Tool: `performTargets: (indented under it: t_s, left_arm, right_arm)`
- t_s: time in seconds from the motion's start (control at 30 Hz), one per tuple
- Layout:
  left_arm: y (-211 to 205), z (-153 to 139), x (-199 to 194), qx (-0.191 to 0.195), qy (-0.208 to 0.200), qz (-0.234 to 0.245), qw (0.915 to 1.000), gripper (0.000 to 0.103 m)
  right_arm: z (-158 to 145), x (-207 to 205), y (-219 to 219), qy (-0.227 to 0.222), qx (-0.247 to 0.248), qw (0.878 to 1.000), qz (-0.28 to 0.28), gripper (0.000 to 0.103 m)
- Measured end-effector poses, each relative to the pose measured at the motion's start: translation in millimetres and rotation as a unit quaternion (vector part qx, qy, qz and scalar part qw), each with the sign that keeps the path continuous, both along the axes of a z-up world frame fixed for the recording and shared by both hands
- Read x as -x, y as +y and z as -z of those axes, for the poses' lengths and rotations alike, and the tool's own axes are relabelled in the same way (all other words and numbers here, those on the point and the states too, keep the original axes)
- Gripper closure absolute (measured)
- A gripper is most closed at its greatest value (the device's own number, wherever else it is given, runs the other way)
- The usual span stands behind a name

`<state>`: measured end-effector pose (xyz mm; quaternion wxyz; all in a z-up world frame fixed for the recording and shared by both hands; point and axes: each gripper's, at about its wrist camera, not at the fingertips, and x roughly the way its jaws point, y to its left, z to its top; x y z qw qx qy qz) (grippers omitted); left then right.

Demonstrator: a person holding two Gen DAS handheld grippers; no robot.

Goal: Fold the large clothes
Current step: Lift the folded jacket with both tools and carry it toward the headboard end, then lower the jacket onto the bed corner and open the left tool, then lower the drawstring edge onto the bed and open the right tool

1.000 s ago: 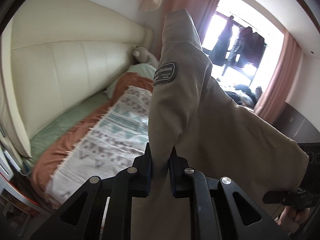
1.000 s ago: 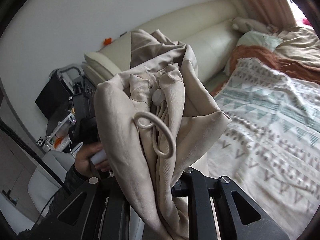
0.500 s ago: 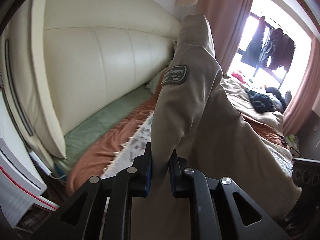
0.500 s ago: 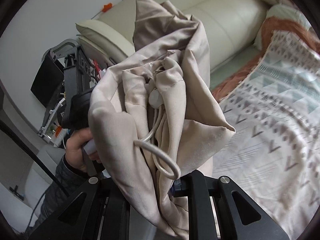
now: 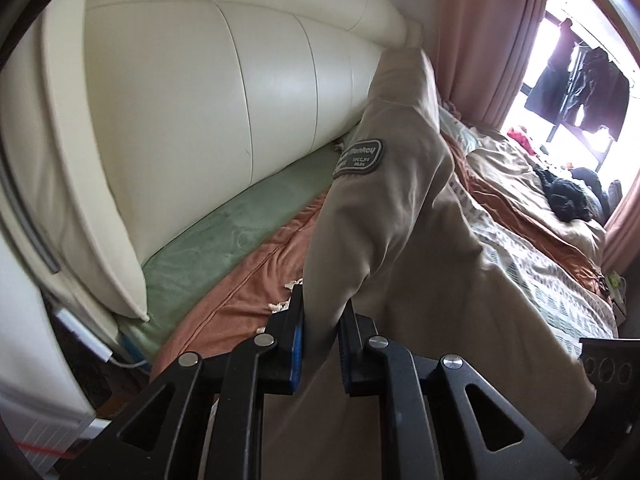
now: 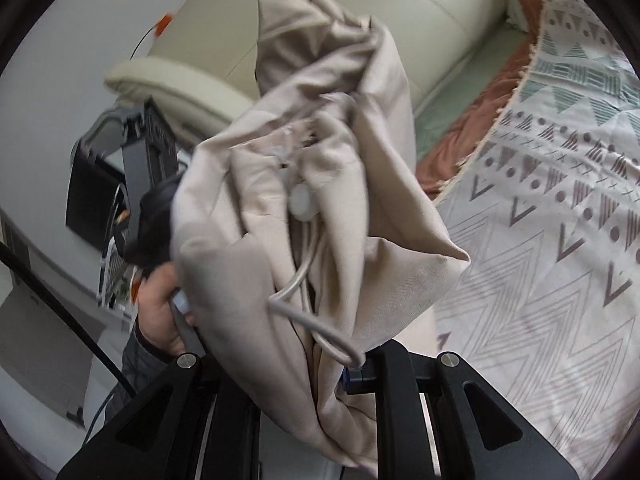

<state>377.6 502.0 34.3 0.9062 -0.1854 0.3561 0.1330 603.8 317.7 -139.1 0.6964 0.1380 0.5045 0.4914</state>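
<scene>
Left wrist view: left gripper [image 5: 320,340] clamped on a fold of the beige jacket [image 5: 400,272], blue pads [image 5: 297,344] pressing the cloth from both sides. Jacket sleeve stands up ahead of the fingers, a grey patch [image 5: 360,159] with lettering on it; the rest of the garment drapes right and down toward the right gripper's black body [image 5: 608,364] at the frame edge. Jacket is held in the air above the bed [image 5: 552,280], not lying on it. Behind: cream headboard [image 5: 200,120], green sheet [image 5: 224,236], rust blanket [image 5: 256,284], pink curtain [image 5: 472,40], dark clothes hanging at the window [image 5: 576,80]. Right wrist view: right gripper [image 6: 320,376] closed on a bunched part of the same jacket [image 6: 320,200]; left finger hidden by cloth, right finger [image 6: 360,376] tight against it. A grey drawstring loop [image 6: 316,320] and a pale toggle [image 6: 301,202] hang from the bunch. Patterned throw [image 6: 540,260] covers the bed to the right. At left, a hand [image 6: 160,308] grips the left gripper's handle beside the jacket.
</scene>
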Motion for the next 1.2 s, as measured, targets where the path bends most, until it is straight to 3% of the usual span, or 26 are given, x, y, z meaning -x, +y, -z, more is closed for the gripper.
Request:
performTargets:
  t_s: [0.2,0.33,0.47,0.57,0.63,0.7,0.73,0.83,0.87,1.07,1.2]
  left_arm:
    - [4,23,-53,0.002,0.020,0.004,0.9998,0.088]
    - [-3,39,-92,-0.010,0.055,0.008,0.9984,0.086]
    - [2,51,-102,-0.007,0.063,-0.016,0.9978,0.081]
    - [10,60,-88,0.020,0.061,-0.022,0.9977,0.081]
    - [10,68,-73,0.016,0.065,-0.020,0.9976,0.081]
    - [11,76,-51,0.021,0.066,-0.021,0.9974,0.080]
    - [12,80,-40,0.027,0.065,-0.024,0.9972,0.075]
    - [13,89,-10,0.027,0.062,-0.039,0.9970,0.041]
    - [11,92,2,0.027,0.056,-0.043,0.9971,0.038]
    - [0,106,37,0.027,0.056,-0.051,0.9967,0.038]
    - [-5,117,58,0.031,0.060,-0.068,0.9954,0.038]
  right_arm:
    - [13,-35,-24,0.002,0.008,0.999,0.042,0.091]
    - [30,-51,-48,0.013,0.006,0.997,0.075,0.091]
    - [66,-68,-73,0.024,0.026,0.992,0.120,0.091]
    - [108,-76,-88,0.055,0.061,0.984,0.157,0.091]
    - [126,-75,-91,0.060,0.098,0.979,0.168,0.091]
    - [134,-73,-90,0.061,0.101,0.979,0.166,0.091]
    - [132,-72,-89,0.058,0.098,0.980,0.164,0.091]
    - [120,-70,-81,0.039,0.111,0.980,0.159,0.092]
    - [117,-71,-79,0.030,0.116,0.980,0.158,0.092]
    - [112,-73,-86,0.022,0.126,0.978,0.164,0.092]
    - [116,-70,-100,0.045,0.128,0.975,0.178,0.090]
